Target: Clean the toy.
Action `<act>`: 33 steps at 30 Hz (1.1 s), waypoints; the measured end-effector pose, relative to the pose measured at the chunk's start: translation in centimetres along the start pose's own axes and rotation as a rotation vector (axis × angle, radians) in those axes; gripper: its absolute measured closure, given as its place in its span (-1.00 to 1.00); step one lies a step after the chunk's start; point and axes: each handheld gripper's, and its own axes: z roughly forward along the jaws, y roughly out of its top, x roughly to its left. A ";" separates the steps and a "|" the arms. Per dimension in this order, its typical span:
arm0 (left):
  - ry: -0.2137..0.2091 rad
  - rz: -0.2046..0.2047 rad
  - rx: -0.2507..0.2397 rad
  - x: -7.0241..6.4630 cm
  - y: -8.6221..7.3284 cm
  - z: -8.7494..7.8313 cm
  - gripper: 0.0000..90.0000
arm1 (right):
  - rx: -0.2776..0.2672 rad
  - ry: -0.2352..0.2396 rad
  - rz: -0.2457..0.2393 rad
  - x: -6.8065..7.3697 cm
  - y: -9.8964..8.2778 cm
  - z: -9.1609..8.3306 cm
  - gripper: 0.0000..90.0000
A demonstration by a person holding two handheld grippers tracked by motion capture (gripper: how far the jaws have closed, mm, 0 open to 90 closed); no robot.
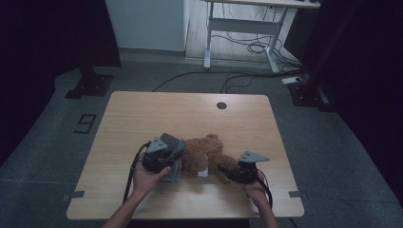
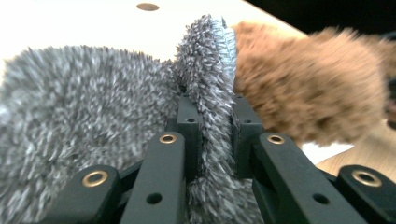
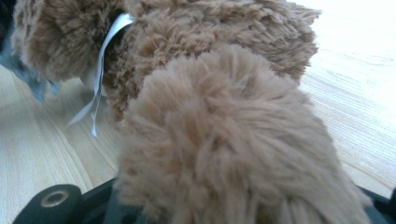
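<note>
A brown teddy bear (image 1: 205, 151) lies near the middle of the wooden table (image 1: 142, 111). Against its left side rests a grey fuzzy cloth (image 1: 173, 144). My left gripper (image 1: 170, 156) is shut on a raised fold of that grey cloth (image 2: 93, 102); the fold stands pinched between the black jaws, with the bear's fur (image 2: 303, 88) just behind it. At the bear's right end, my right gripper (image 1: 224, 169) is shut on a limb. In the right gripper view this limb (image 3: 224, 140) bulges up over the jaws and hides them. A white ribbon (image 3: 100, 60) hangs from the bear.
A round cable hole (image 1: 221, 105) sits near the table's far edge. On the floor beyond stand a white-legged desk (image 1: 247, 23) with loose cables (image 1: 252, 46), and black stand bases (image 1: 90, 85) at both sides. Bare tabletop surrounds the toys.
</note>
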 end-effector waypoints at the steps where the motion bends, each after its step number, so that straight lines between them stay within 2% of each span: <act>1: 0.005 0.000 -0.011 0.0 0.4 -0.3 0.72 | 0.001 -0.003 0.001 0.1 -0.1 0.0 0.31; 5: 0.008 -0.002 -0.074 0.1 3.3 -1.2 0.72 | 0.013 -0.017 -0.042 0.4 -0.4 0.1 0.32; 6: -0.003 0.009 -0.092 -0.2 4.4 -1.2 0.72 | 0.017 -0.018 -0.049 0.5 -0.4 0.1 0.32; 9: -0.030 0.044 -0.101 -1.6 7.0 -0.4 0.72 | 0.019 -0.020 -0.054 0.5 -0.4 0.1 0.32; 11: -0.062 0.081 -0.077 -3.1 8.8 0.9 0.72 | 0.018 -0.017 -0.052 0.4 -0.4 0.1 0.32; 12: -0.088 0.098 -0.055 -4.1 9.6 2.1 0.71 | 0.017 -0.017 -0.054 0.4 -0.4 0.1 0.32; 13: -0.100 0.103 -0.044 -4.5 9.8 2.7 0.71 | 0.017 -0.019 -0.055 0.4 -0.4 0.1 0.32; 14: -0.134 0.109 -0.009 -5.5 10.1 4.1 0.71 | 0.017 -0.019 -0.052 0.4 -0.4 0.1 0.32; 16: -0.182 0.116 0.060 -6.9 9.7 6.5 0.71 | 0.015 -0.022 -0.052 0.3 -0.4 0.1 0.31; 18: -0.195 0.136 0.129 -8.1 8.7 8.7 0.71 | 0.013 -0.027 -0.046 0.2 -0.5 0.0 0.31; 20: -0.207 0.129 0.187 -8.7 7.2 10.6 0.72 | 0.009 -0.029 -0.033 0.0 -0.6 -0.1 0.31; 22: -0.200 0.133 0.216 -9.0 5.9 11.6 0.72 | 0.009 -0.027 -0.024 -0.3 -0.7 -0.1 0.31; 25: -0.176 0.144 0.206 -9.0 5.2 11.5 0.73 | 0.015 -0.023 -0.015 -0.5 -0.9 0.0 0.31; 29: -0.123 0.190 0.204 -8.8 4.8 10.4 0.74 | 0.014 -0.015 -0.014 -0.5 -0.9 0.0 0.31; 33: -0.106 0.183 0.184 -7.4 4.2 8.8 0.75 | 0.016 -0.007 -0.017 -0.6 -0.9 -0.1 0.31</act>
